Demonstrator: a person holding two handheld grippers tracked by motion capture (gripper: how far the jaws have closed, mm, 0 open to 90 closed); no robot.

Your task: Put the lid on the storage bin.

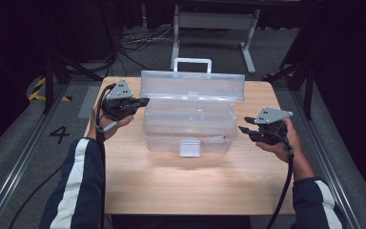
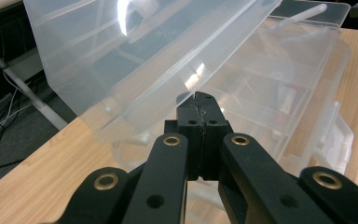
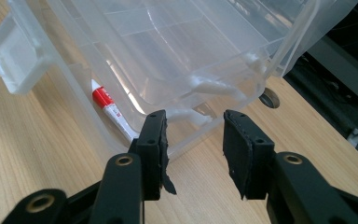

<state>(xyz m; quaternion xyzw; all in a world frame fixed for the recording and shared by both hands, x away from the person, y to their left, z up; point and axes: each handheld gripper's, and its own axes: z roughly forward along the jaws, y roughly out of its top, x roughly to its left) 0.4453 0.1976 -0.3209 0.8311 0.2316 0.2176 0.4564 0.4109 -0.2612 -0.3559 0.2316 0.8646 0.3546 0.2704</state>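
- High view: clear box (image 1: 188, 121) at the middle of the tabletop (image 1: 190, 181), lid (image 1: 192, 85) raised toward the far side, latch (image 1: 190, 147) hanging at the near wall; left gripper (image 1: 144, 101) at the lid's left corner, right gripper (image 1: 243, 129) just off the box's right end; the step in hand appears to be working the lid, open now; a "4" is marked on the floor (image 1: 59, 134) at left.
- Left gripper view: fingers (image 2: 200, 122) pressed together, tips at the lid's edge (image 2: 200, 74); whether they nip it cannot be told; the next move likely calls for steadying or swinging the lid.
- Right gripper view: fingers (image 3: 156, 140) spread with nothing between them, aimed at the box's end wall (image 3: 200, 126); a red-and-white tube (image 3: 109, 108) lies inside, its print too small to read; reaching it would call for going in over the rim.
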